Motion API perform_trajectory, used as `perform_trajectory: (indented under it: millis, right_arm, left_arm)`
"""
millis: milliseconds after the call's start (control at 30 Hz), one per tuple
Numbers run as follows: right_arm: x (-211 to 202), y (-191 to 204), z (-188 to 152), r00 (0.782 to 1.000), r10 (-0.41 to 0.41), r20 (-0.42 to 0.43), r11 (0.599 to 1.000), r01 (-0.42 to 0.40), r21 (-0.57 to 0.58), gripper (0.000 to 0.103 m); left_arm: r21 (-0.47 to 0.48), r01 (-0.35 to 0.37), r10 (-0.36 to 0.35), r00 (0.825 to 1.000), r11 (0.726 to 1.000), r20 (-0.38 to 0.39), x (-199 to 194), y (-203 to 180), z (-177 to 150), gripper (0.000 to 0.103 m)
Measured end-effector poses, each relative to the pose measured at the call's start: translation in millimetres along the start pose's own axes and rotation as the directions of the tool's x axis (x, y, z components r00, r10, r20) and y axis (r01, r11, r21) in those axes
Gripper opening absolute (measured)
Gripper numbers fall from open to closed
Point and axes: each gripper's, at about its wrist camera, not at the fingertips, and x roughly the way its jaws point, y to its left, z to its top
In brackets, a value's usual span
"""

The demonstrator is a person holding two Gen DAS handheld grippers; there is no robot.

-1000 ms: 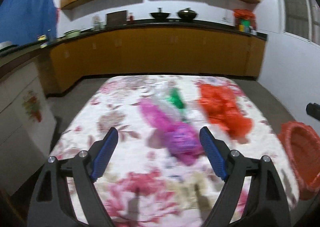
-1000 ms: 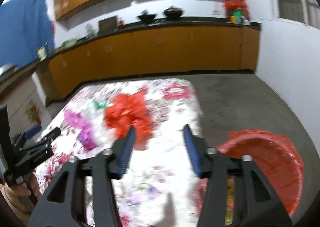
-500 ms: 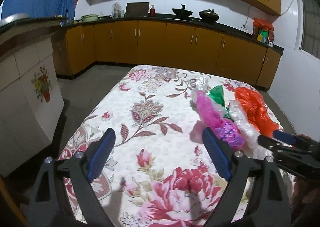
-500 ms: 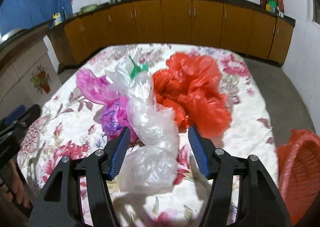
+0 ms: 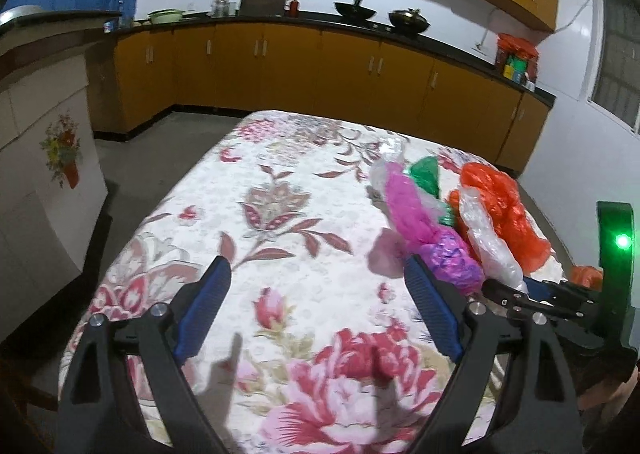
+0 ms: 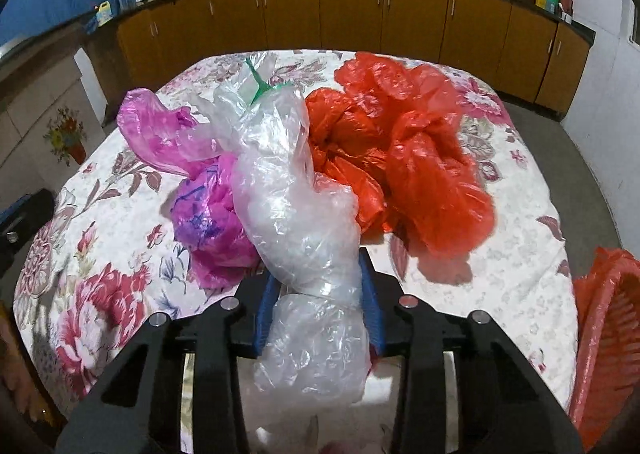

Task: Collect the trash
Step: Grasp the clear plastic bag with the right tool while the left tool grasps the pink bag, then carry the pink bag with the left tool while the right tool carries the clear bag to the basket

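Right claw has dropped, closing around clear bag.

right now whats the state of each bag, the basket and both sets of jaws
clear bag: crumpled, lying on the table, between the right jaws
pink bag: bunched, left of the clear bag, touching it
red bag: crumpled, loose on the table
green bag: mostly hidden behind the others
red basket: beside the table edge, contents not visible
right gripper: jaws closing around the clear bag
left gripper: jaws wide, nothing between them
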Motion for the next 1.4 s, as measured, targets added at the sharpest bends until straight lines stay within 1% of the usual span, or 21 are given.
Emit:
perform_trajectory:
  millis: [133, 267, 400, 433, 500, 533, 600, 633, 667, 700, 800, 1000, 1133, 1400]
  right_arm:
    - [-24, -9, -4, 0.999, 0.005, 0.049, 1.0, -0.006, 0.024, 0.038]
    - [-50, -23, -6, 0.994, -0.013, 0.108, 0.999, 0.009, 0.037, 0.038]
    - [-68, -47, -6, 0.989, -0.043, 0.14, 0.996, 0.031, 0.081, 0.038]
    - [-70, -51, -6, 0.989, -0.049, 0.141, 0.995, 0.036, 0.091, 0.038]
    - [-71, -60, -8, 0.988, -0.064, 0.138, 0.993, 0.049, 0.11, 0.038]
    - [-71, -66, -9, 0.988, -0.072, 0.134, 0.991, 0.055, 0.121, 0.038]
    - [-70, -73, -12, 0.988, -0.081, 0.129, 0.989, 0.063, 0.136, 0.038]
    - [-70, -76, -13, 0.988, -0.083, 0.128, 0.988, 0.064, 0.141, 0.038]
    - [-70, -79, -15, 0.988, -0.085, 0.127, 0.987, 0.066, 0.146, 0.038]
    - [-70, -81, -16, 0.988, -0.086, 0.126, 0.986, 0.066, 0.15, 0.038]
    - [-71, -85, -18, 0.988, -0.086, 0.127, 0.986, 0.066, 0.156, 0.038]
    - [-74, -86, -21, 0.988, -0.079, 0.131, 0.985, 0.057, 0.16, 0.038]
    - [-79, -84, -22, 0.988, -0.074, 0.138, 0.987, 0.053, 0.154, 0.038]
    - [-95, -83, -23, 0.984, -0.072, 0.165, 0.987, 0.047, 0.154, 0.038]
  left_arm:
    - [0.03, 0.047, -0.046, 0.999, 0.998, -0.015, 9, -24, 4, 0.086]
    - [0.055, 0.101, -0.098, 0.994, 0.993, -0.044, 24, -54, 9, 0.086]
    - [0.072, 0.116, -0.11, 0.991, 0.991, -0.081, 44, -79, 14, 0.084]
    - [0.075, 0.112, -0.105, 0.989, 0.991, -0.102, 53, -86, 15, 0.083]
    - [0.076, 0.103, -0.092, 0.986, 0.992, -0.138, 67, -94, 14, 0.078]
    - [0.077, 0.085, -0.072, 0.984, 0.993, -0.163, 75, -97, 13, 0.077]
    - [0.066, 0.066, -0.051, 0.978, 0.996, -0.2, 86, -98, 11, 0.07]
    - [0.047, 0.06, -0.048, 0.974, 0.997, -0.223, 93, -97, 10, 0.07]
    - [0.03, 0.064, -0.055, 0.971, 0.997, -0.234, 96, -94, 9, 0.069]
    - [0.009, 0.074, -0.069, 0.968, 0.997, -0.242, 98, -92, 8, 0.064]
    - [0.001, 0.085, -0.082, 0.967, 0.996, -0.24, 100, -89, 7, 0.054]
    - [0.007, 0.116, -0.111, 0.967, 0.993, -0.229, 97, -83, 5, 0.043]
    - [0.026, 0.116, -0.108, 0.97, 0.993, -0.219, 85, -73, 3, 0.041]
    - [0.046, 0.081, -0.071, 0.98, 0.996, -0.186, 53, -48, 0, 0.041]
